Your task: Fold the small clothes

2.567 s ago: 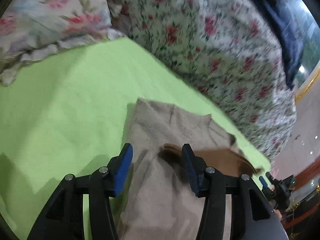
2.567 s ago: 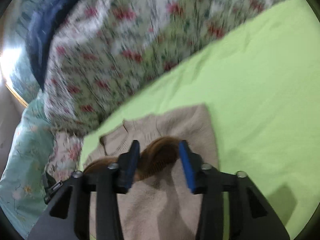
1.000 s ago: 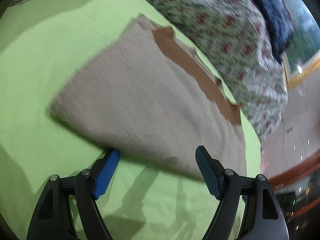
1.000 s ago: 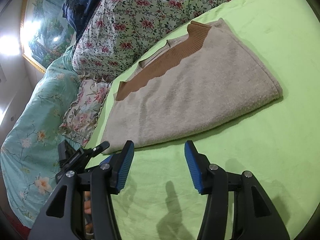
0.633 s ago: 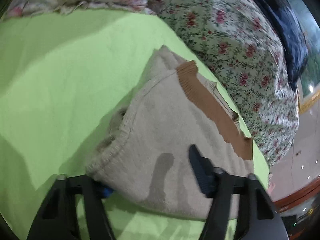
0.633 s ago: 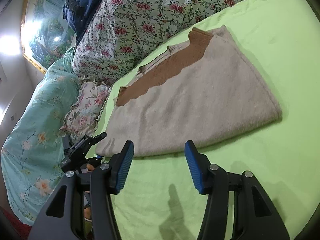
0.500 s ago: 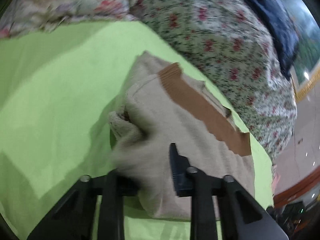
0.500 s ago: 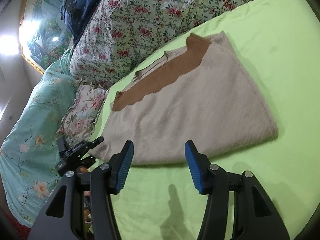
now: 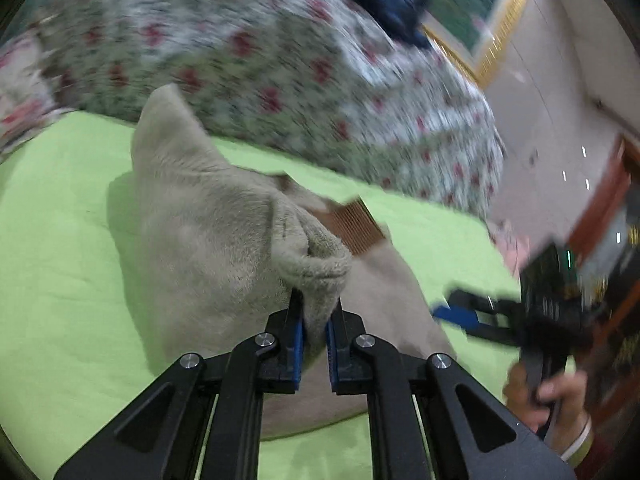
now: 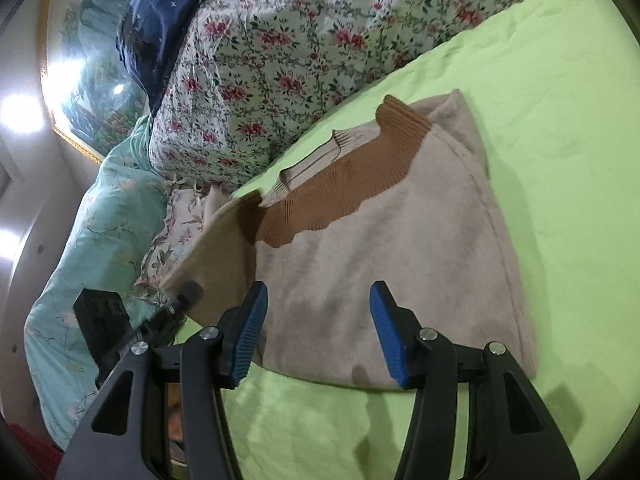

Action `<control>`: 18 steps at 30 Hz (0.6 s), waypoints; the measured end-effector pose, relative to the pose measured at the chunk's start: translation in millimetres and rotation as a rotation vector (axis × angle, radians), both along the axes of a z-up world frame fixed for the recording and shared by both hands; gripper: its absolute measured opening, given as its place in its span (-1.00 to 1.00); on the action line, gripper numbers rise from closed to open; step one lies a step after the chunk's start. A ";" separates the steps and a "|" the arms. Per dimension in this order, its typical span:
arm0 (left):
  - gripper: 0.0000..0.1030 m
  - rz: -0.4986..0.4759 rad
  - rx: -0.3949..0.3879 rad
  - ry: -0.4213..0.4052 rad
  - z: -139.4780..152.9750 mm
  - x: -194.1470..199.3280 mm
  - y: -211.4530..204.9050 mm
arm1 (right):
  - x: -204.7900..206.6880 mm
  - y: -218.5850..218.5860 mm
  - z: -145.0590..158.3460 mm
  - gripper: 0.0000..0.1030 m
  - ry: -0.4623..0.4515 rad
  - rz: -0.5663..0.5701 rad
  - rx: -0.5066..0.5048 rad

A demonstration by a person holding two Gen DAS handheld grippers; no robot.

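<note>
On the green sheet (image 10: 560, 128), nearest me, my left gripper (image 9: 314, 334) pinches a bunched edge of the sweater (image 9: 208, 216), its blue pads pressed together on the knit and lifting that side clear of the sheet. My right gripper (image 10: 318, 336) hovers with jaws spread and nothing between them, just over the sweater's near edge. The sweater lies mid-sheet, already doubled over, its brown ribbed band (image 10: 340, 184) showing toward the far side. Beyond it sits the floral quilt (image 10: 288, 40). I judge one fold done and a sideways fold begun; laying it flat and smoothing remain.
</note>
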State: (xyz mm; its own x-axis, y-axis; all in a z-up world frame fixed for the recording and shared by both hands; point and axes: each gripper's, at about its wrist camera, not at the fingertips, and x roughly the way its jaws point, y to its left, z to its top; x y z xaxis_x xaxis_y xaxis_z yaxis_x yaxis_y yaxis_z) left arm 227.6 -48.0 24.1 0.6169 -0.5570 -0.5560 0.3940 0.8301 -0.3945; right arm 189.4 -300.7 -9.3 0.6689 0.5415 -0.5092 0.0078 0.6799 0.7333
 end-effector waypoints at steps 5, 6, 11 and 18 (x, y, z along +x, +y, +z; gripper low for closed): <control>-0.85 -0.058 -0.008 0.055 -21.1 -3.9 -18.1 | 55.3 23.4 -9.4 0.28 0.034 0.163 0.099; -0.85 -0.065 -0.011 0.061 -23.3 -5.0 -18.2 | 65.1 26.7 -12.6 0.36 0.040 0.190 0.117; -0.85 -0.073 -0.040 0.054 -24.6 -8.6 -10.1 | 131.5 74.4 -33.3 0.37 0.151 0.333 0.102; -0.85 -0.083 -0.038 0.053 -19.2 -3.8 -3.1 | 209.3 116.6 -36.9 0.14 0.136 0.382 0.084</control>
